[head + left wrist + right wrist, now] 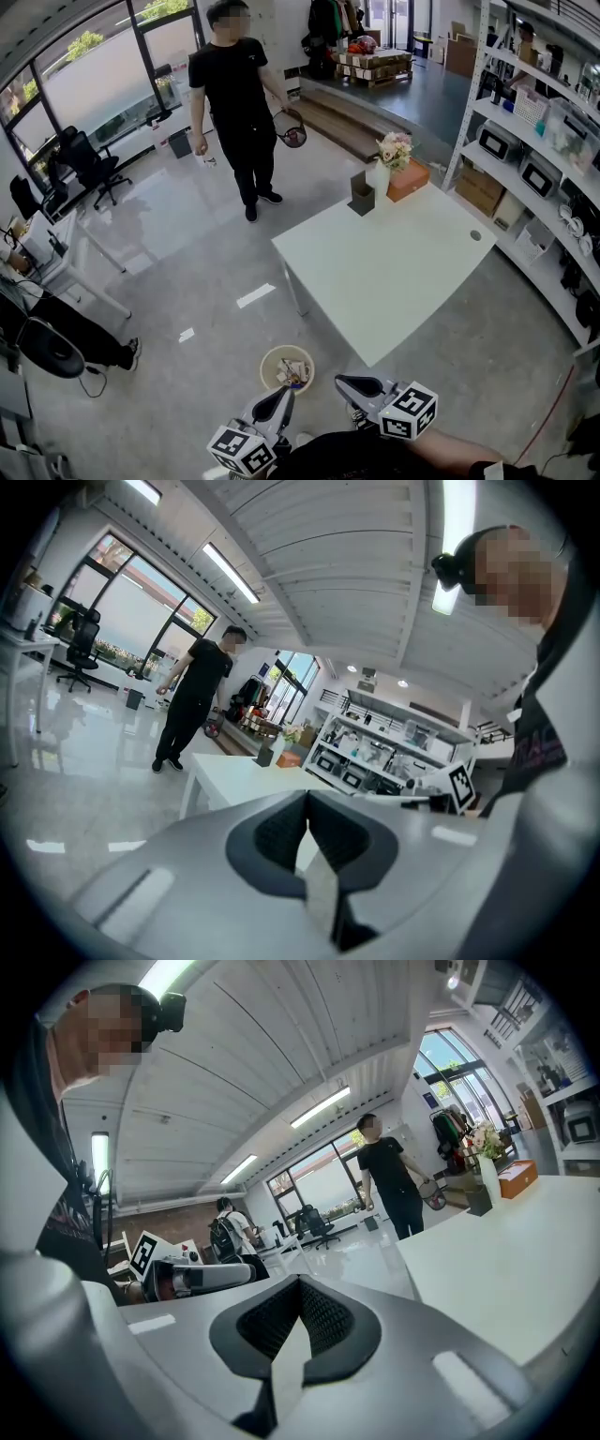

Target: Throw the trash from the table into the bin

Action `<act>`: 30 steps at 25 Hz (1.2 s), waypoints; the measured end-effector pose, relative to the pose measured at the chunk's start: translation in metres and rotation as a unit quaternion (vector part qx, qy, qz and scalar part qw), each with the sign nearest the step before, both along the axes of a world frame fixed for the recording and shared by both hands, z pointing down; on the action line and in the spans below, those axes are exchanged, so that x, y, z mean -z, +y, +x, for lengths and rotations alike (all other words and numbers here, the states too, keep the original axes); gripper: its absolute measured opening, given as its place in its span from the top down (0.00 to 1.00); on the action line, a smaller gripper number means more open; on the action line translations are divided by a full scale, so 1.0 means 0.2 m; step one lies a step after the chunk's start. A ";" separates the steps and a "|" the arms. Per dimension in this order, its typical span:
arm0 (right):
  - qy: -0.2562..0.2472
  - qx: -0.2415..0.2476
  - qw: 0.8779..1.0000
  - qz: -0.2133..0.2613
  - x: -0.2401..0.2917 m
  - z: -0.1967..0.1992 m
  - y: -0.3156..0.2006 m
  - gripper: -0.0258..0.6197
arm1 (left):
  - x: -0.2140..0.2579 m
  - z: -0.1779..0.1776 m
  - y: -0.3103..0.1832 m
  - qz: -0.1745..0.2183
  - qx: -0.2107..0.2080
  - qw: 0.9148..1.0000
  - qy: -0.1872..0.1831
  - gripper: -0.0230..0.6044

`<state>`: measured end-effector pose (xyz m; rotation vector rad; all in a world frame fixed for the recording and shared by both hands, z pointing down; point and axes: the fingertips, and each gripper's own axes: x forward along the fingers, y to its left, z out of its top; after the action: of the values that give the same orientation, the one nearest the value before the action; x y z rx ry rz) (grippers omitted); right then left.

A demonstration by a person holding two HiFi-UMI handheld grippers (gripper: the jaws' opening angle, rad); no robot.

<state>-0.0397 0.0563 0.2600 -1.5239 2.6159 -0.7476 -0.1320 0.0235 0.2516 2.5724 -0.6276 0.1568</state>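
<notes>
A round beige bin [287, 367] stands on the floor just off the white table's [394, 272] near corner, with crumpled trash inside it. My left gripper [284, 396] hovers close to the bin's near rim, shut, with nothing between its jaws. My right gripper [343, 382] is held beside it to the right, also shut and empty. In the left gripper view the left gripper [307, 803] has its jaws pressed together, and the table [246, 772] lies beyond. In the right gripper view the right gripper [299, 1294] shows the same, with the table [525, 1260] at right.
At the table's far end stand a flower vase [386, 159], a dark box [362, 195] and an orange box [409, 179]. A person in black [237, 103] stands on the floor beyond the table. Shelving [544, 141] lines the right side, and desks and office chairs [84, 164] the left.
</notes>
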 end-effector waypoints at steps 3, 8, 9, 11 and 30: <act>0.003 0.004 1.000 0.000 0.00 -0.02 0.01 0.96 | 0.00 -0.01 0.00 -0.003 0.002 1.000 -0.003 0.95; 0.010 0.012 1.000 0.006 0.01 -0.05 0.02 0.96 | 0.00 -0.01 0.00 -0.005 0.001 1.000 -0.003 0.95; 0.010 0.013 1.000 0.006 0.01 -0.05 0.02 0.96 | 0.00 0.00 0.01 -0.005 -0.002 1.000 -0.003 0.95; 0.010 0.015 1.000 0.007 0.01 -0.06 0.03 0.96 | 0.00 0.00 0.02 -0.003 -0.009 1.000 -0.004 0.95; 0.009 0.017 1.000 0.006 0.02 -0.09 0.04 0.96 | 0.02 -0.02 0.03 0.002 -0.004 1.000 0.000 0.95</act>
<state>-0.0576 0.0645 0.2551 -1.4933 2.6601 -0.7222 -0.1367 0.0301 0.2480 2.5799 -0.6168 0.1573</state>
